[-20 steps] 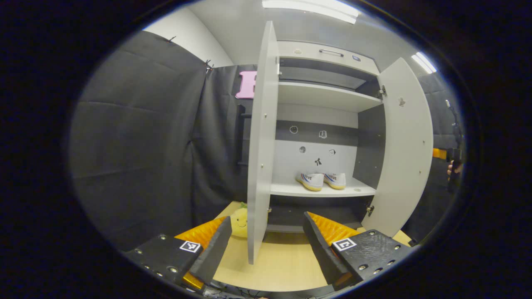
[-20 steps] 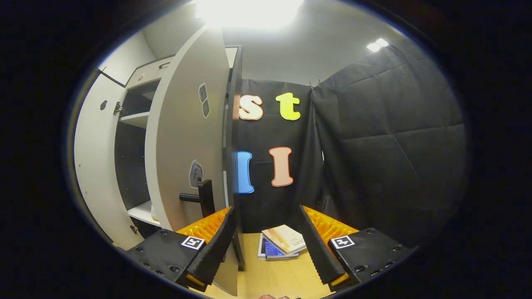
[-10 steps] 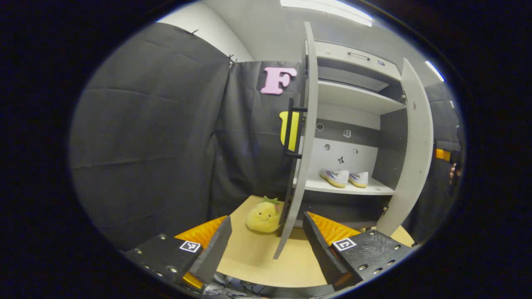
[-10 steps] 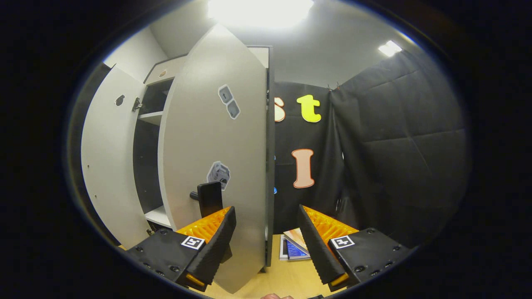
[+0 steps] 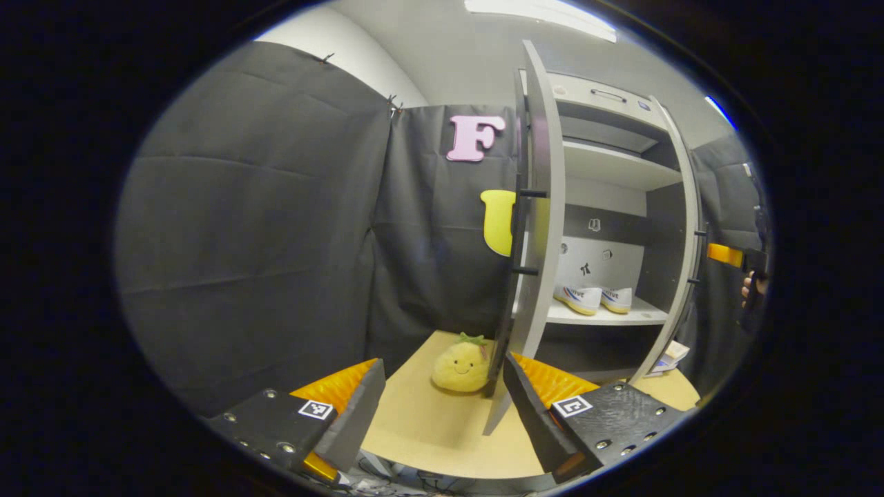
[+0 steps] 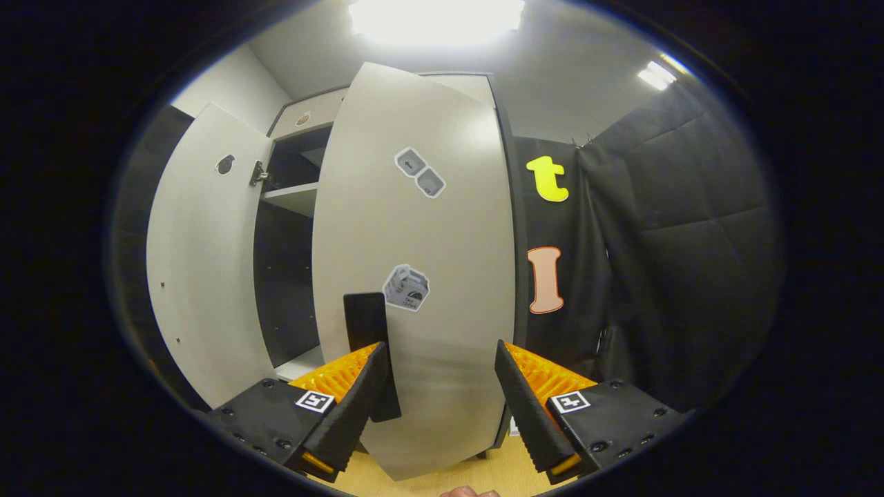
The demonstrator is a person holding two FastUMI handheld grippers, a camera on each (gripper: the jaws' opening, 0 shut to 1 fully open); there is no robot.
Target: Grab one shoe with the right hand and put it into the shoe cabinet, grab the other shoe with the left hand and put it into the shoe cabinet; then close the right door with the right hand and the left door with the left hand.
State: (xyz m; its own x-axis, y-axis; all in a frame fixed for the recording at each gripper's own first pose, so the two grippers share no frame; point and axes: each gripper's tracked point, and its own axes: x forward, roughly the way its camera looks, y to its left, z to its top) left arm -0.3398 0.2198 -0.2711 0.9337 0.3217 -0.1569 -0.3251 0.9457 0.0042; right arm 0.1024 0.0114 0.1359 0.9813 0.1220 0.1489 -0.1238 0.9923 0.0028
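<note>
Both of my grippers are spread apart and hold nothing. In the right gripper view, the right gripper (image 6: 438, 407) faces the outer face of the right door (image 6: 421, 276); its left finger sits just in front of the door's dark handle (image 6: 369, 345), though I cannot tell whether it touches. I judge this placement suits pushing the panel toward the cabinet rather than gripping it, since the jaws stand wider than the handle. The door is partly swung in, with a dark gap to its left where the cabinet (image 6: 290, 207) interior shows. In the left gripper view, the left gripper (image 5: 442, 414) hangs low over the wooden floor board (image 5: 428, 428), near the bottom edge of the left door (image 5: 535, 241), which I see almost edge-on and well open. A yellow plush toy (image 5: 461, 364) sits on the floor just outside that door, near its lower corner; it may obstruct nothing, but I note it. Farther in, both shoes (image 5: 594, 299) rest side by side on the lower shelf (image 5: 601, 319), so placement looks done. Remaining: finish the right door, then the left.
</note>
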